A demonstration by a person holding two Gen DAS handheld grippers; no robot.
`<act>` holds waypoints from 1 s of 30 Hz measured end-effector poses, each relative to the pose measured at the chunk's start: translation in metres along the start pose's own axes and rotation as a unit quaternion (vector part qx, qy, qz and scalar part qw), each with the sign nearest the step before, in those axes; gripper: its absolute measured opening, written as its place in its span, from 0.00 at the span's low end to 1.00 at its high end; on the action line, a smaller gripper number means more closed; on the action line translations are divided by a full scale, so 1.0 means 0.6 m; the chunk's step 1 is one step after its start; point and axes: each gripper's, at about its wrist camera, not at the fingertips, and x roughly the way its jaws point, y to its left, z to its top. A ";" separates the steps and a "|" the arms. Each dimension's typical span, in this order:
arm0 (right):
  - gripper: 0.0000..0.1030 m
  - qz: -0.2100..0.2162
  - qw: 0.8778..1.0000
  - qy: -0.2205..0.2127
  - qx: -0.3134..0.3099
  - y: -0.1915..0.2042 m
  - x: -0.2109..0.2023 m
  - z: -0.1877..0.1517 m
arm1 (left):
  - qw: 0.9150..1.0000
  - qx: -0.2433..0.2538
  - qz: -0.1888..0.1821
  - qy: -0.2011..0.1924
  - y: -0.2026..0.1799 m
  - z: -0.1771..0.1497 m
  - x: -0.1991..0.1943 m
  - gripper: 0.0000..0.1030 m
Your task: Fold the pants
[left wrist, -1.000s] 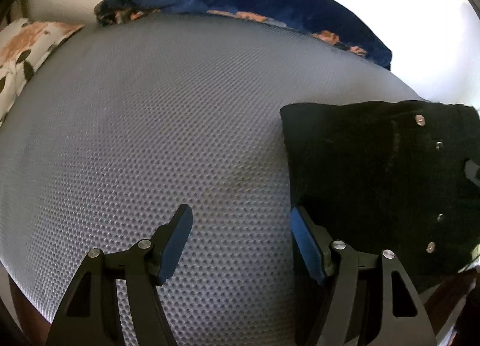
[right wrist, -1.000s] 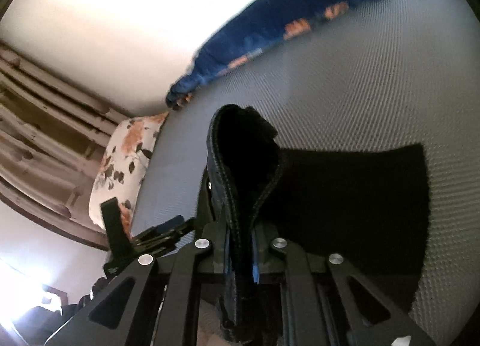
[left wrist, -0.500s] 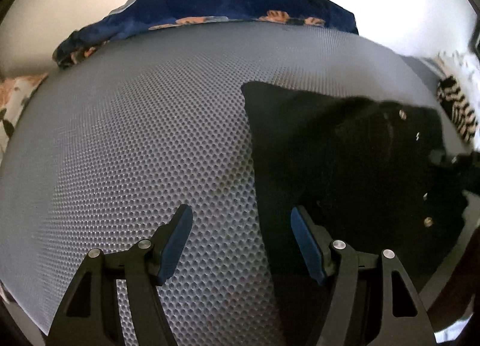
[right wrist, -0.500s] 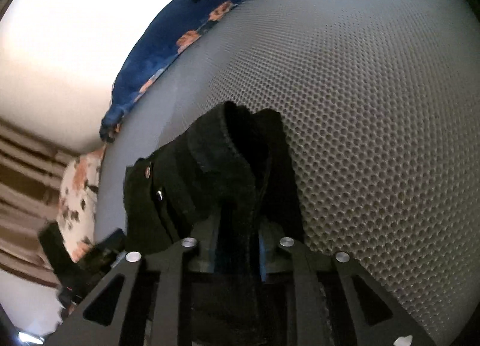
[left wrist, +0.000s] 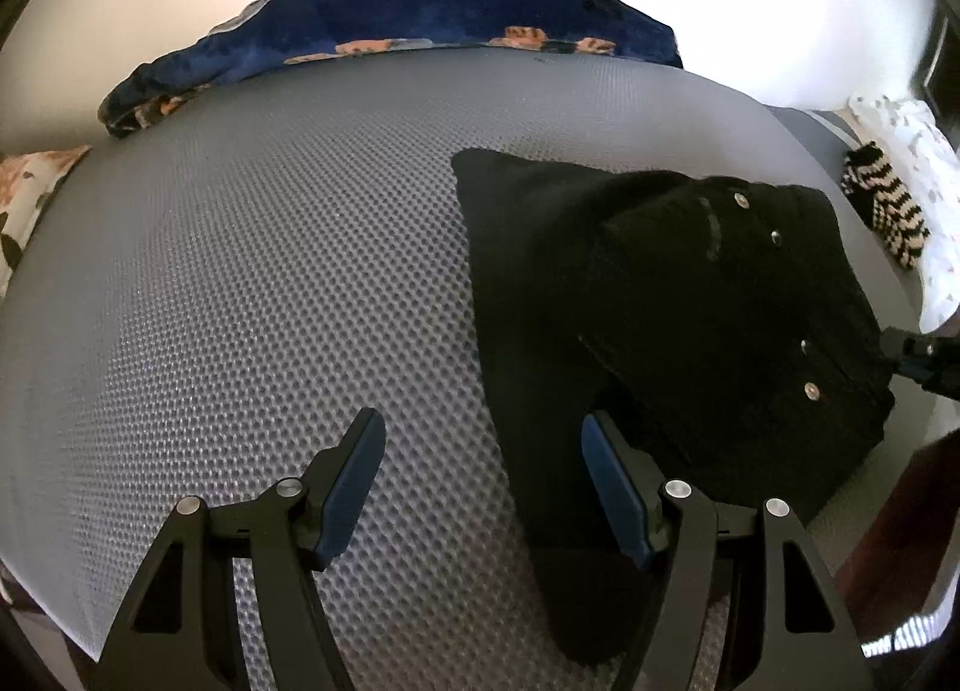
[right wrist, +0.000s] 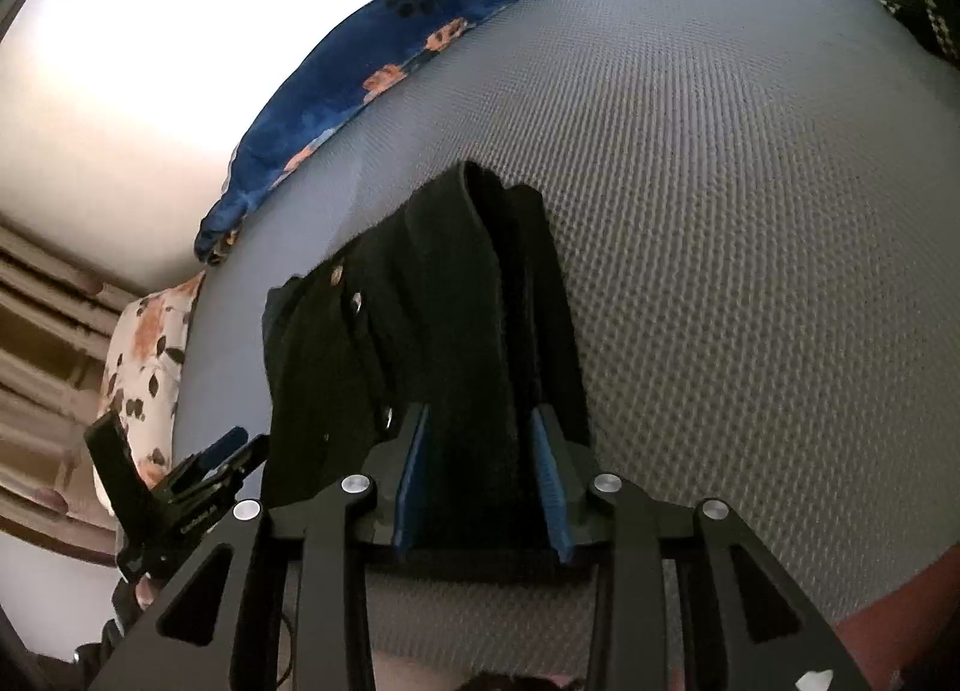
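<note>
My right claw (right wrist: 480,481) has just been opening; the thick folded edge of the black pants (right wrist: 456,331) sits between its blue pads, loosening rather than pinched. The pants lie folded on the grey bed (right wrist: 750,211), their long edge running straight away from this claw. My left claw (left wrist: 483,481) is spread wide and empty, over the bed with the pants just beside its right finger.
</note>
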 end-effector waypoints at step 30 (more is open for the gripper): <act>0.19 -0.041 0.999 -0.007 0.013 -0.015 -0.007 -0.031 | 0.999 0.035 0.028 0.011 -0.020 -0.039 0.006 0.67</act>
